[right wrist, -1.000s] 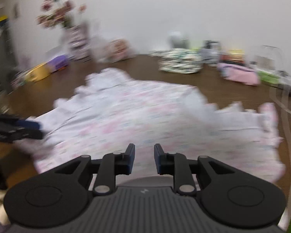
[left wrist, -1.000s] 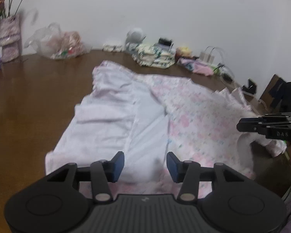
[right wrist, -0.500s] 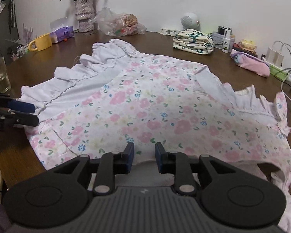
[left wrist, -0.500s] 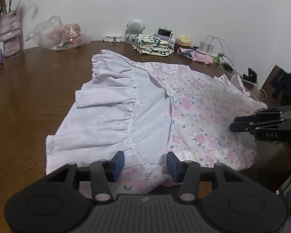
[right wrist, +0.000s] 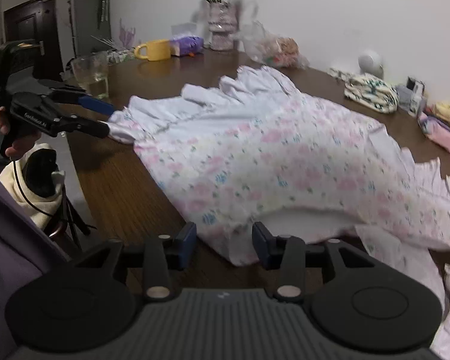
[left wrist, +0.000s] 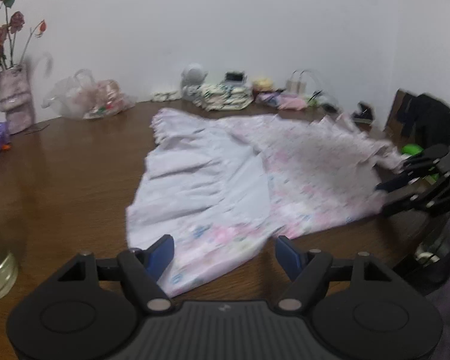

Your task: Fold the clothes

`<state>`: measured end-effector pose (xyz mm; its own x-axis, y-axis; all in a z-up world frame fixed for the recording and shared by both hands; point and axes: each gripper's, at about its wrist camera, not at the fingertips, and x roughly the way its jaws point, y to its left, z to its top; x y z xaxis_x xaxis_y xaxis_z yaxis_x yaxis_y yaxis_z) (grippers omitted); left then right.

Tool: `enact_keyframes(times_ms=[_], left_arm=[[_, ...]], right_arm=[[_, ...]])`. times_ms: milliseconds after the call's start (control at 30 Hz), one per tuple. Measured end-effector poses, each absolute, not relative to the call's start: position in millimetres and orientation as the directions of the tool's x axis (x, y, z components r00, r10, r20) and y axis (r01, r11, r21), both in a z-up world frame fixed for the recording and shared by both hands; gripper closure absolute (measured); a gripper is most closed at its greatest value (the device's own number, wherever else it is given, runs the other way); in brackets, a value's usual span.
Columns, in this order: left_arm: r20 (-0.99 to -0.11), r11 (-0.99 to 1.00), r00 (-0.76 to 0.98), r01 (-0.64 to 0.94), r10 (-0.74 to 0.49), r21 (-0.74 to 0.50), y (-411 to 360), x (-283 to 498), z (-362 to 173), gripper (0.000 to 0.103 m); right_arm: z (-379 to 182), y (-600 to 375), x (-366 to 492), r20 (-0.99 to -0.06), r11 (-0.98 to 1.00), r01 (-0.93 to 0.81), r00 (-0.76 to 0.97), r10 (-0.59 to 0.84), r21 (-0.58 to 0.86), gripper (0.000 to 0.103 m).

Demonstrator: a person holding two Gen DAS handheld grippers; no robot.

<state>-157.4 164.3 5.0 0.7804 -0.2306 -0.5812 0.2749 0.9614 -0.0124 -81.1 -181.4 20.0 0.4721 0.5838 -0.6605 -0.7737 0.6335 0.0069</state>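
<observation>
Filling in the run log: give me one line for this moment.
step: fold clothes | dress: flat on table | left gripper: open, just opened, hem between | right gripper: open, just opened, hem between

From my remote station I note the garment (right wrist: 285, 156) is thin, soft cloth, matt, with a flower print on one side and plain pale fabric (left wrist: 204, 180) where it is turned over; its edges are gathered into ruffles. The table (left wrist: 69, 180) is dark wood with visible grain and a semi-gloss finish that throws reflections near its far-left edge. The left gripper (left wrist: 225, 255) and right gripper (right wrist: 223, 241) are matt black plastic with ribbed housings, small metal pins and blue pads. The drinking glass (right wrist: 93, 75) is clear and glossy. The mug (right wrist: 156, 49) looks like smooth glazed ceramic. The bag (left wrist: 87, 99) is crinkled clear plastic.
</observation>
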Motion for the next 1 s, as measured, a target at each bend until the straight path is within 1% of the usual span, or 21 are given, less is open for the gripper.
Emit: enact_keyframes(times_ms=[33,67,100,133,233,367,400,467,500,533,567,600,633,733,800,933,1000], left_arm=[[-0.592,0.962,0.774,0.272,-0.224,-0.008,166,-155,2,0.033],[-0.602,0.963,0.768,0.269,-0.217,-0.005,168,-153,0,0.037],[-0.616,0.962,0.757,0.274,-0.219,-0.005,169,-150,-2,0.046],[-0.615,0.961,0.76,0.275,-0.21,0.012,169,-149,-1,0.052],[-0.637,0.952,0.741,0.303,-0.215,0.031,169,-147,1,0.054],[-0.632,0.941,0.744,0.331,-0.215,0.07,168,-154,2,0.053],[-0.63,0.942,0.745,0.33,-0.219,0.064,169,-153,1,0.053],[-0.626,0.943,0.746,0.328,-0.227,0.049,170,-151,-1,0.056],[-0.625,0.942,0.745,0.332,-0.233,0.044,172,-150,0,0.07],[-0.623,0.941,0.744,0.336,-0.239,0.039,173,-148,0,0.094],[-0.626,0.94,0.741,0.34,-0.243,0.038,174,-146,1,0.1],[-0.629,0.937,0.736,0.348,-0.25,0.036,175,-145,1,0.1],[-0.63,0.93,0.731,0.365,-0.26,0.039,174,-145,2,0.1],[-0.638,0.91,0.708,0.413,-0.302,0.027,173,-152,3,0.101],[-0.636,0.904,0.704,0.426,-0.316,0.022,172,-157,3,0.101],[-0.598,0.917,0.737,0.398,-0.314,0.009,175,-146,12,0.101],[-0.572,0.925,0.76,0.38,-0.309,0.005,174,-132,21,0.101]], right_arm=[[20,-182,-81,-0.66,0.633,-0.774,0.474,0.584,0.004,0.061],[20,-182,-81,-0.658,0.632,-0.775,0.477,0.583,0.0,0.061],[20,-182,-80,-0.657,0.632,-0.775,0.479,0.582,-0.006,0.061],[20,-181,-81,-0.657,0.631,-0.776,0.483,0.579,-0.015,0.061],[17,-176,-88,-0.657,0.626,-0.779,0.488,0.575,-0.03,0.061],[17,-176,-89,-0.658,0.62,-0.784,0.481,0.58,-0.027,0.062],[17,-175,-89,-0.656,0.62,-0.784,0.484,0.579,-0.031,0.064],[16,-172,-89,-0.649,0.621,-0.783,0.492,0.579,-0.04,0.067],[15,-172,-89,-0.647,0.623,-0.781,0.496,0.579,-0.041,0.07],[15,-172,-89,-0.645,0.625,-0.779,0.499,0.58,-0.041,0.072],[15,-171,-88,-0.642,0.627,-0.778,0.502,0.58,-0.041,0.083],[14,-171,-88,-0.64,0.63,-0.776,0.505,0.58,-0.042,0.098],[15,-172,-88,-0.642,0.63,-0.775,0.506,0.575,-0.047,0.101],[17,-176,-92,-0.659,0.626,-0.777,0.502,0.56,-0.06,0.102],[21,-182,-93,-0.654,0.63,-0.776,0.497,0.57,-0.04,0.102],[36,-194,-85,-0.607,0.648,-0.762,0.509,0.611,0.013,0.102],[51,-195,-67,-0.567,0.673,-0.74,0.552,0.611,0.005,0.102]])
